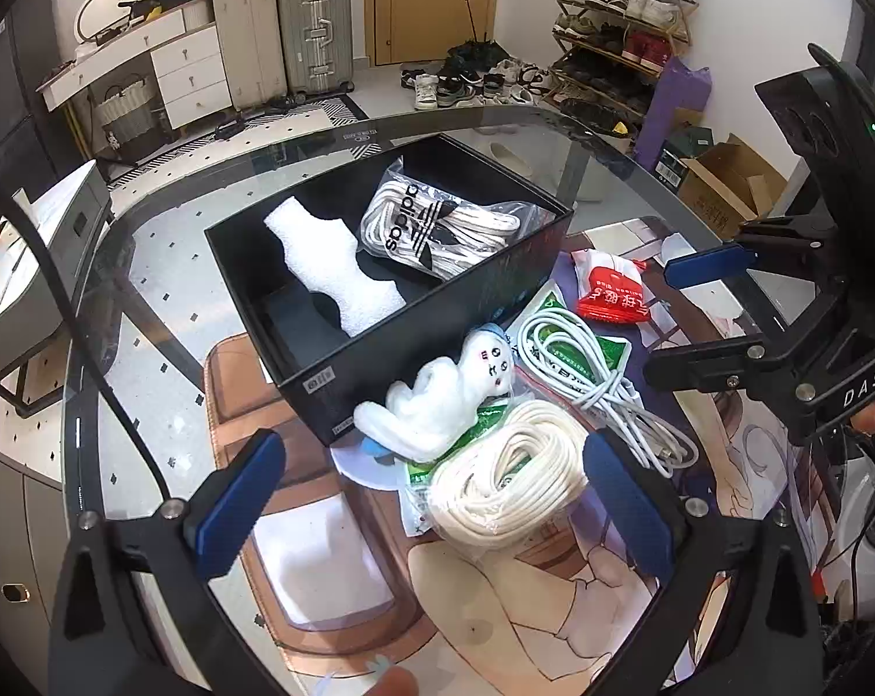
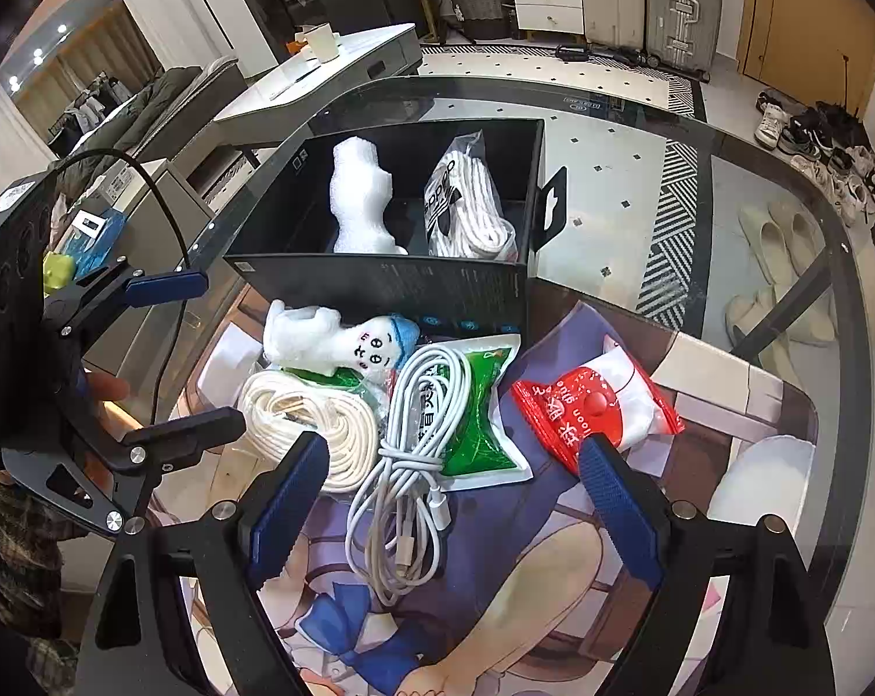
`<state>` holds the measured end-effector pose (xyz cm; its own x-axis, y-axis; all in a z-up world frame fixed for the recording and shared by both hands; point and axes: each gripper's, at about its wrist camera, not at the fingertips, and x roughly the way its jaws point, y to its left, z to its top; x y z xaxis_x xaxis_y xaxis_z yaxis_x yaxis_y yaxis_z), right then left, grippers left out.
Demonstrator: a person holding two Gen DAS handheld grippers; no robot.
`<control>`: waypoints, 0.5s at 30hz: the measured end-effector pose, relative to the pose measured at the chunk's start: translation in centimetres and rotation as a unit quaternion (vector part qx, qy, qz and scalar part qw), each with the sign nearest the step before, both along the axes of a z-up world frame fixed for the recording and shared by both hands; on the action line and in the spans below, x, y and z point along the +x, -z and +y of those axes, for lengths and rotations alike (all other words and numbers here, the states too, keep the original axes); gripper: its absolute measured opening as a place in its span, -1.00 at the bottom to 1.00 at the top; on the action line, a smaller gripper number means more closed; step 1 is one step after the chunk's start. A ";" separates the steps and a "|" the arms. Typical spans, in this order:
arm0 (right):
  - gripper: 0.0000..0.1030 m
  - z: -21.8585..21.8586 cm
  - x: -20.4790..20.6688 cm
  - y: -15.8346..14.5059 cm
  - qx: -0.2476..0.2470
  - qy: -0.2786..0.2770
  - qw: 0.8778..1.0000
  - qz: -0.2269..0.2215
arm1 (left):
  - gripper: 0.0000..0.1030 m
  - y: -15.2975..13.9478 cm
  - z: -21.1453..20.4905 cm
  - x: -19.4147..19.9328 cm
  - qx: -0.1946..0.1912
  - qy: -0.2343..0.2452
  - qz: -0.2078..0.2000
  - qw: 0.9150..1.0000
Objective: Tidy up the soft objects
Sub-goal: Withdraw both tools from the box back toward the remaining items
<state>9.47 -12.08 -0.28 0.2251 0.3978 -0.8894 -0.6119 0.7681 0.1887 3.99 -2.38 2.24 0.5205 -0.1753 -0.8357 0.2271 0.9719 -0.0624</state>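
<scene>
Both grippers, left (image 1: 431,499) and right (image 2: 449,499), hover released over cords (image 2: 402,464) and plush (image 1: 437,400) below a black box (image 1: 426,319), centre frame.

A glass-topped table (image 1: 165,267) is seen over a pale floor (image 1: 379,95) dotted with small dark diamonds — a black-and-white striped rug (image 2: 678,174) is laid beside it. Against the white far wall, a wooden door (image 1: 431,0), two upright suitcases (image 1: 315,29) and a white drawer unit (image 1: 191,75) are noted. A loaded shoe rack (image 1: 623,29) is set at the right — loose shoes (image 1: 466,81) are scattered before the door.
</scene>
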 end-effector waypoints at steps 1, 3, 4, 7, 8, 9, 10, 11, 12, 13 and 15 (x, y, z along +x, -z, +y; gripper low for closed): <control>0.74 0.1 -0.1 0.1 -0.001 -0.001 1.000 0.001 | 1.00 0.1 -0.1 -0.1 0.000 0.004 0.000 1.000; 0.74 0.1 -0.5 0.4 -0.003 -0.003 1.000 0.001 | 1.00 0.1 -0.3 -0.3 -0.001 0.014 -0.003 1.000; 0.74 0.2 -0.7 0.4 -0.003 -0.004 1.000 0.002 | 1.00 0.1 -0.4 -0.4 -0.001 0.018 -0.005 1.000; 0.74 0.3 -1.0 0.8 -0.005 -0.007 1.000 0.003 | 1.00 0.1 -0.5 -0.8 -0.008 0.030 -0.008 0.999; 0.74 0.3 -1.1 0.9 -0.007 -0.009 1.000 0.003 | 1.00 0.1 -0.4 -0.8 -0.010 0.035 -0.009 0.999; 0.74 0.4 -1.2 1.0 -0.008 -0.011 1.000 0.003 | 1.00 0.2 -0.5 -0.9 -0.010 0.039 -0.010 0.999; 0.74 0.4 -1.3 1.1 -0.010 -0.012 1.000 0.003 | 1.00 0.2 -0.6 -1.1 -0.008 0.044 -0.013 0.999; 0.74 0.5 -1.4 1.3 -0.010 -0.012 1.000 0.004 | 1.00 0.3 -0.7 -1.2 -0.003 0.049 -0.015 0.999; 0.74 0.5 -1.5 1.4 -0.011 -0.013 1.000 0.005 | 1.00 0.4 -0.8 -1.3 0.001 0.054 -0.016 0.998; 0.74 0.6 -1.5 1.5 -0.012 -0.014 1.000 0.006 | 1.00 0.4 -0.9 -1.4 0.004 0.059 -0.018 0.998; 0.74 0.7 -1.7 1.7 -0.014 -0.016 1.000 0.007 | 1.00 0.4 -1.1 -1.7 0.006 0.072 -0.024 0.997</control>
